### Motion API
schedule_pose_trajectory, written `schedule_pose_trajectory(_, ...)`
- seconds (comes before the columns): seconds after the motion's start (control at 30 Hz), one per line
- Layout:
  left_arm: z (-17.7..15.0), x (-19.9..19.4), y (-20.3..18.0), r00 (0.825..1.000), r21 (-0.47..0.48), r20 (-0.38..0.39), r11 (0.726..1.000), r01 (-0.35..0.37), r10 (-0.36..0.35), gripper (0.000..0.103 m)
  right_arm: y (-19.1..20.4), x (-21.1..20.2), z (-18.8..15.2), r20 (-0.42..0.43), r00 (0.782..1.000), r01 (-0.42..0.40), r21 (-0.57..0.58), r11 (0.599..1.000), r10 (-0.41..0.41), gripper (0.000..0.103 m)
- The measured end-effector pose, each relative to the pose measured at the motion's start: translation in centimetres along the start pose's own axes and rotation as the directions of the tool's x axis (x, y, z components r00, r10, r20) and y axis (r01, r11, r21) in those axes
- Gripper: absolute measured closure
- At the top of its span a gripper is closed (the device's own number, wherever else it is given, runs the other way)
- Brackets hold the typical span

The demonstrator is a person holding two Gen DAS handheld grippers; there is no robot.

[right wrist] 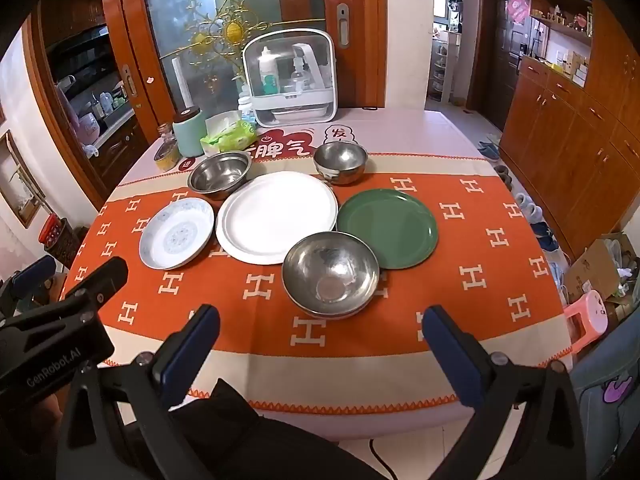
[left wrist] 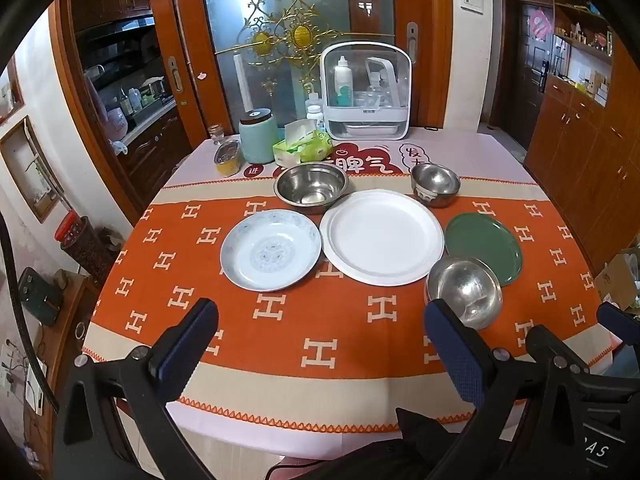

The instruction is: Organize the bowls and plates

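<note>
1. Left tongs (left wrist: 320,328) are seen spread wide above the near edge of the counter (left wrist: 280,360), with nothing between the pads.
2. Right tongs (right wrist: 320,332) are likewise spread wide and empty.
3. Three plates are laid in a row mid-counter: patterned plate (left wrist: 271,250), white plate (left wrist: 382,236), green plate (left wrist: 484,246).
4. A steel bowl (right wrist: 331,274) is set nearest, overlapping the green plate's rim.
5. Two further steel bowls (left wrist: 311,186) (left wrist: 435,184) are placed behind the plates.
</note>
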State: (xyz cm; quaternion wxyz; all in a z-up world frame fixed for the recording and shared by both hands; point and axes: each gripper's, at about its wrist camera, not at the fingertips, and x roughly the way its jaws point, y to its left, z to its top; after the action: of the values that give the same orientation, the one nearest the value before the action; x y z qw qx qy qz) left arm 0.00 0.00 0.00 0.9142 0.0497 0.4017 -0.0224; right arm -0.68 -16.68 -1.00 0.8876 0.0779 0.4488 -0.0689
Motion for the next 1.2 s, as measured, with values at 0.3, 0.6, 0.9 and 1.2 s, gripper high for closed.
schedule_pose_trajectory(0.3, 0.0, 0.0, 0.02, 1.0, -0.002, -0.002, 1.0, 0.003, -0.003, 0.001, 0.01, 0.07, 0.05, -0.004, 1.0, 0.003, -0.001, 1.0, -0.003, 0.001)
schedule_pose_trajectory(0.6, 0.0, 0.01, 0.01, 1.0, -0.002, -0.005, 1.0, 0.003, -0.003, 0.001, -0.03, 0.14, 0.08, -0.004, 1.0, 0.002, -0.001, 1.0, -0.002, 0.001)
schedule_pose_trajectory(0.9, 0.01, 0.02, 0.01, 1.0, -0.001, -0.007, 1.0, 0.003, -0.003, 0.002, -0.19, 0.17, 0.04, -0.006, 1.0, -0.001, -0.001, 1.0, 0.001, 0.001)
schedule_pose_trajectory(1.2, 0.01, 0.01, 0.01, 1.0, -0.002, -0.008, 1.0, 0.003, -0.003, 0.003, -0.41, 0.15, -0.02, -0.008, 1.0, -0.005, 0.002, 1.0, 0.005, 0.001)
